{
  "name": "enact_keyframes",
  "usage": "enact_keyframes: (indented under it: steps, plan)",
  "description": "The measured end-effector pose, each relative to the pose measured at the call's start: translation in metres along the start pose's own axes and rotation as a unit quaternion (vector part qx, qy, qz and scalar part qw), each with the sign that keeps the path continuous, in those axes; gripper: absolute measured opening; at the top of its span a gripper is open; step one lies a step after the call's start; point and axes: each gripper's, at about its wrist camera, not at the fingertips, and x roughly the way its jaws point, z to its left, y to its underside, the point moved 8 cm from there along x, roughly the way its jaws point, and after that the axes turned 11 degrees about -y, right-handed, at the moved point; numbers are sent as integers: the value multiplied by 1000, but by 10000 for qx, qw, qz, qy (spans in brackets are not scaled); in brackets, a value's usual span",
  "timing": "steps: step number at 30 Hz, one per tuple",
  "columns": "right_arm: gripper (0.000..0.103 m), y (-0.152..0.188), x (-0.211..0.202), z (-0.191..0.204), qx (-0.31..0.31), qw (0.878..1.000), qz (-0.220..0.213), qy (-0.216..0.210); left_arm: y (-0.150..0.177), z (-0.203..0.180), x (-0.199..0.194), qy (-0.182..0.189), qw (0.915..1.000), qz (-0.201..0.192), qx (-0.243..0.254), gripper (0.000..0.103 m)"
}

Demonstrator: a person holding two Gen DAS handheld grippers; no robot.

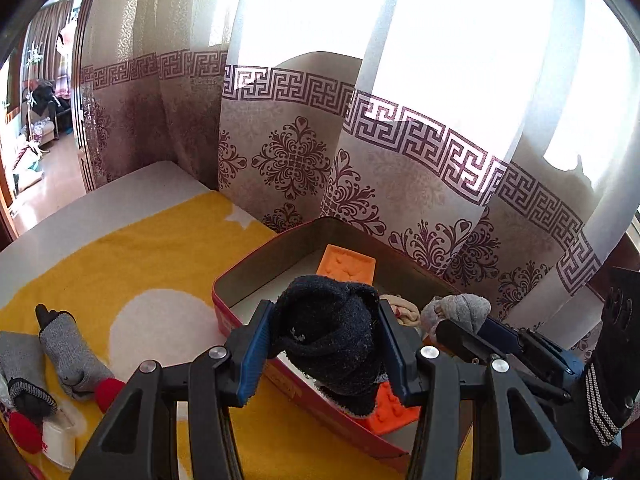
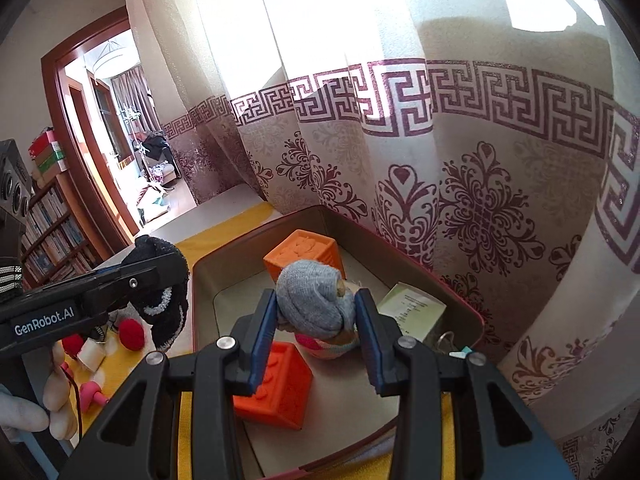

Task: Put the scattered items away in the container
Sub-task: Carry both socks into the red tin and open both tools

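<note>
Both grippers are close to the cameras, each clamped on rolled socks. Behind them hangs a patterned curtain (image 1: 400,152), and a yellow blanket (image 1: 120,264) covers the surface. On it stands the red tin container (image 2: 400,248), which holds two orange blocks (image 2: 276,384), a green paper box (image 2: 416,312) and some cloth. The left gripper (image 1: 326,346) holds a black sock bundle (image 1: 332,336) over the container's near edge. The right gripper (image 2: 316,330) holds a grey sock roll (image 2: 312,300) above the container's inside. Grey socks (image 1: 68,344) lie loose on the blanket, well apart from the container.
</note>
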Motion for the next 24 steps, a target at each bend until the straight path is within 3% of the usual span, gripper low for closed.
enact_keyframes:
  steps: [4,5,6,7,8,11,17,24]
  plan:
    - [45,0,2,-3,46,10000,26,3,-6,-13,15,184,9998,75,37,54]
    - [45,0,3,-3,77,10000,43,-7,-7,-15,18,215,9997,89,27,59]
    - [47,0,4,-5,114,9999,48,-7,-8,-16,21,241,9997,105,-10,66]
    - [49,0,4,-5,145,9999,56,-20,-9,-15,23,259,9996,100,-78,85]
    - [54,1,5,-6,169,9998,63,-13,-10,-13,22,273,9995,61,-175,98]
    - [63,0,3,-8,189,9998,12,36,-11,-3,19,302,9988,18,-381,99]
    - [63,1,4,-4,172,9998,-9,37,-8,27,10,-25,9982,-34,-593,102]
    - [67,4,4,13,13,10000,3,-34,16,65,13,-551,9947,235,-837,103]
